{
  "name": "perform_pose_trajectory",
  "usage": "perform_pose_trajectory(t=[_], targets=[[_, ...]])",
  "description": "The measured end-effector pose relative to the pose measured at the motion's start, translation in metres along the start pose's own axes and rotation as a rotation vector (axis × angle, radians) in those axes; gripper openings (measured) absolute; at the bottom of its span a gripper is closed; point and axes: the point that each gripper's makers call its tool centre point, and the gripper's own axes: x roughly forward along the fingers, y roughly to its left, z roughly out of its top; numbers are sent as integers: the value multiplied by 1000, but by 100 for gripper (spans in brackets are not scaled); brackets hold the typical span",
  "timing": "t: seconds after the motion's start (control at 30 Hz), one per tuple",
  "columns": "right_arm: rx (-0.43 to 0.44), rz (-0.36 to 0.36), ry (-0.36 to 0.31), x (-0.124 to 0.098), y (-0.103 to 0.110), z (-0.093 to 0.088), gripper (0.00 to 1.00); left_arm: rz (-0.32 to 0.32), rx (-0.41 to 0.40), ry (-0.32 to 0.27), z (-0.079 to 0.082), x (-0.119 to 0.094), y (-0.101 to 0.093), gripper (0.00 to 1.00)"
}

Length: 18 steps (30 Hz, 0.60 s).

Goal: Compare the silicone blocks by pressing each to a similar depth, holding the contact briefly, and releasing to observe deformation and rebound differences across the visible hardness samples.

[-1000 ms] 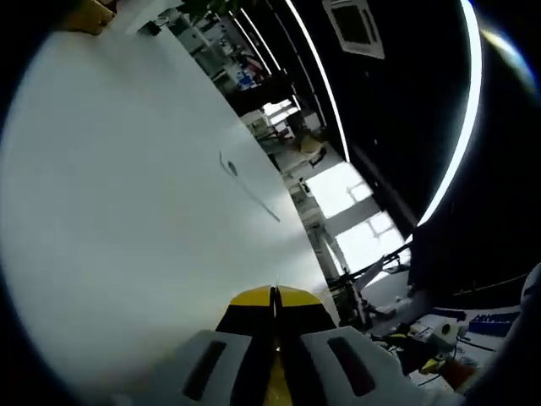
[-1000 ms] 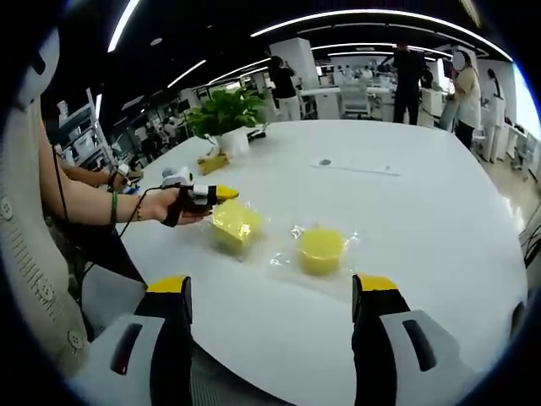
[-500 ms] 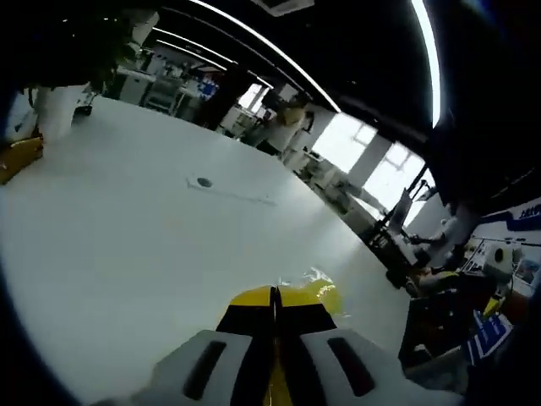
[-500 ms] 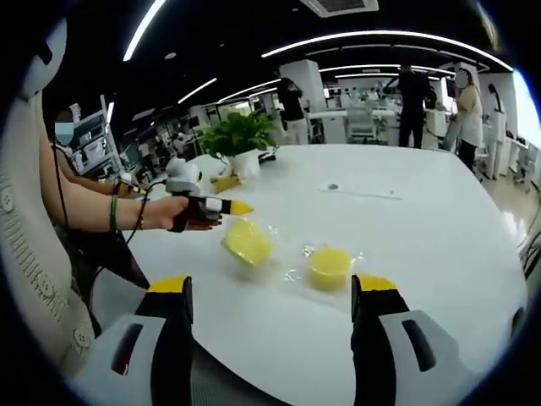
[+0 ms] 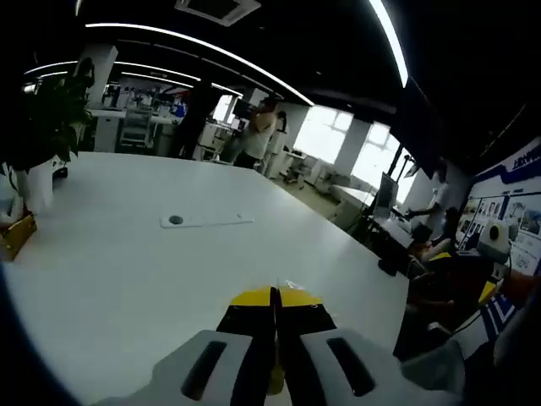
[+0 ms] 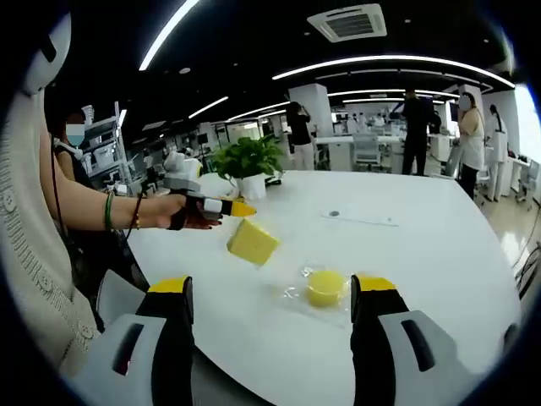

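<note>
Right gripper view: the white counter (image 6: 439, 254) spreads wide, with a potted plant (image 6: 248, 161) at its far edge. The right gripper (image 6: 272, 292) has its jaws wide apart. The left gripper (image 6: 230, 207), jaws together, lifts a square yellow block (image 6: 253, 242) above the counter. A round yellow block (image 6: 325, 288) lies in clear wrap nearby.

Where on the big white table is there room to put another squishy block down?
Bare room lies on the table past the round yellow block, out to the thin strip, and toward the right edge. It is crowded on the left: the left hand-held gripper beside the square yellow block, and the potted plant behind.
</note>
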Motion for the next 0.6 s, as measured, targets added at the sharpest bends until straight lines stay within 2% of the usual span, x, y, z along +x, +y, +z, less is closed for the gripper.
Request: perform_pose_trajectory(t=[0.2,0.33,0.6], targets=[[-31,13,-33,-8,-1,10,70,-12,115,-37,24,-17,-26,0],[-66,33,-45,-9,2,19,70,-27,143,-58,38,-28,-43,0],[-173,109,-81,-1,11,53,71,-58,166,-93,73,-51,-72,0]])
